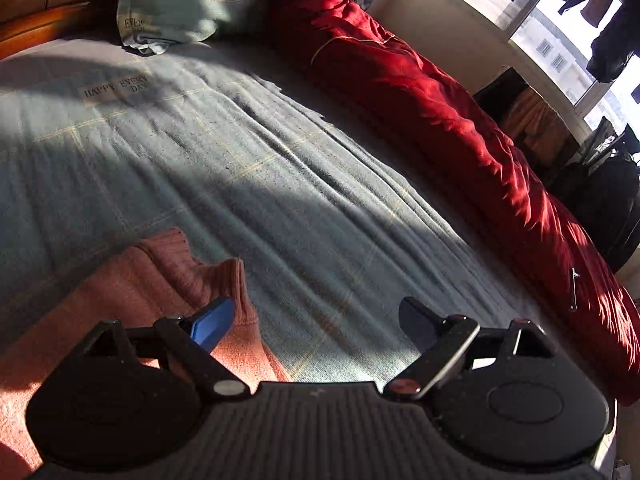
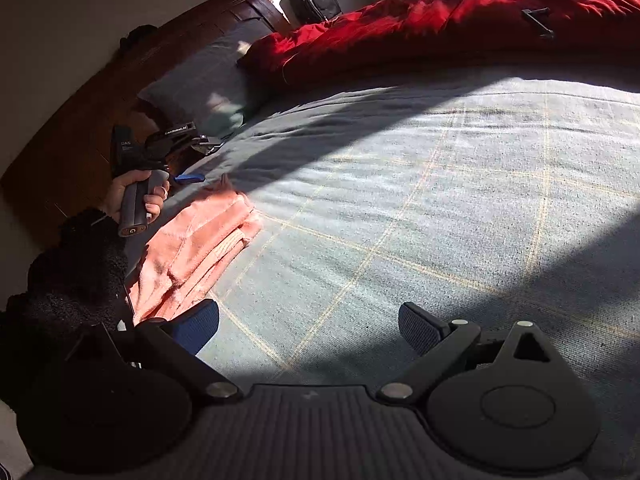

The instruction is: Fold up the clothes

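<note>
A pink knit garment (image 1: 152,280) lies folded on the grey-green bedspread (image 1: 280,184), at the lower left of the left wrist view. My left gripper (image 1: 316,322) is open, held just above the bed; its left blue finger (image 1: 212,322) is over the garment's ribbed edge. In the right wrist view the garment (image 2: 196,248) lies at the left, with the left gripper (image 2: 188,160) and the hand holding it above its far end. My right gripper (image 2: 308,326) is open and empty over the bedspread (image 2: 440,200), to the right of the garment.
A red duvet (image 1: 420,92) is bunched along the bed's far side. A pillow (image 1: 176,4) lies by the wooden headboard (image 2: 100,120). A black bag (image 2: 314,2) sits beyond the bed. Dark clothes (image 1: 600,8) hang at the window.
</note>
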A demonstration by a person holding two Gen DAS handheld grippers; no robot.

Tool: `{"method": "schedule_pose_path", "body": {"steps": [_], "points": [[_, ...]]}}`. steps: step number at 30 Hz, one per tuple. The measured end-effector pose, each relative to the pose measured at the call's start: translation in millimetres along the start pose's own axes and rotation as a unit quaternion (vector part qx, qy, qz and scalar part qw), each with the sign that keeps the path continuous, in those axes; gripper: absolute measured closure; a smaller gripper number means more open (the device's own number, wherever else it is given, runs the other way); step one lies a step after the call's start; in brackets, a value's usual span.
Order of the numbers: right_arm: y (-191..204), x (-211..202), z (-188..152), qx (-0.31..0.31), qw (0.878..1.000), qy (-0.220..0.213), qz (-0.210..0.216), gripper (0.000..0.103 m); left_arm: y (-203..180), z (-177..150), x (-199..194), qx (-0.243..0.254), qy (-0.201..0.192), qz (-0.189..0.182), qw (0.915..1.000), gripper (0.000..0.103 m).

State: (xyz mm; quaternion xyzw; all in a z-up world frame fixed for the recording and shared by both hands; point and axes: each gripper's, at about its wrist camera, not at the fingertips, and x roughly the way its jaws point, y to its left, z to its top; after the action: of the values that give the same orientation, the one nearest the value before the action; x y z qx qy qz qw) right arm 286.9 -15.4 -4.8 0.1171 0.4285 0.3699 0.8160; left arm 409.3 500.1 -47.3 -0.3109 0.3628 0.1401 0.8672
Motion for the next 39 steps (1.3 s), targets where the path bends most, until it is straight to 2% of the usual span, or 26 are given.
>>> {"method": "schedule_pose_path", "body": {"steps": [3,7,11,14,16,20,24,30,35,39], "points": [[-0.9,-1.8,-3.9,-0.005,1.0,0.005,-0.008,0.005,9.2,-1.7,24.8,-0.012,0.015,0.009,0.9998,0.014],[-7.8,-7.1,-5.9,0.008,1.0,0.002,-0.02,0.005,3.9,-2.4,34.4,0.008,0.029,0.018,0.9994,0.013],[-13.1,-12.7,-6.1,0.016,0.999,-0.005,-0.027,0.004,-8.1,1.6,12.6,0.015,0.026,-0.001,0.9996,0.013],[-14.7,-12.0,-3.2,0.021,0.999,-0.01,-0.026,0.004,-22.8,1.4,-11.9,0.051,0.026,0.004,0.9984,0.013],[-12.4,-8.7,-1.4,0.018,1.0,-0.008,-0.022,0.004,-32.2,-7.1,-32.6,0.088,0.01,0.01,0.9961,0.013],[-3.8,-1.8,0.4,-0.004,1.0,0.003,-0.017,0.004,-45.3,-48.2,-83.5,0.158,-0.043,0.027,0.9862,0.013],[2.6,7.4,5.1,-0.02,1.0,0.01,-0.013,0.003,-55.8,-89.3,-132.4,0.222,-0.092,0.044,0.9697,0.012],[23.0,23.0,14.3,-0.059,0.998,0.023,0.009,0.0,-49.6,-162.4,-173.4,0.264,-0.112,0.088,0.954,0.011],[46.4,39.1,24.8,-0.097,0.994,0.027,0.03,0.0,-45.0,-211.4,-204.5,0.268,-0.122,0.083,0.9521,0.011],[66.7,50.7,26.6,-0.129,0.991,0.029,0.027,0.0,-41.5,-239.1,-222.0,0.253,-0.126,0.126,0.9511,0.01]]}}
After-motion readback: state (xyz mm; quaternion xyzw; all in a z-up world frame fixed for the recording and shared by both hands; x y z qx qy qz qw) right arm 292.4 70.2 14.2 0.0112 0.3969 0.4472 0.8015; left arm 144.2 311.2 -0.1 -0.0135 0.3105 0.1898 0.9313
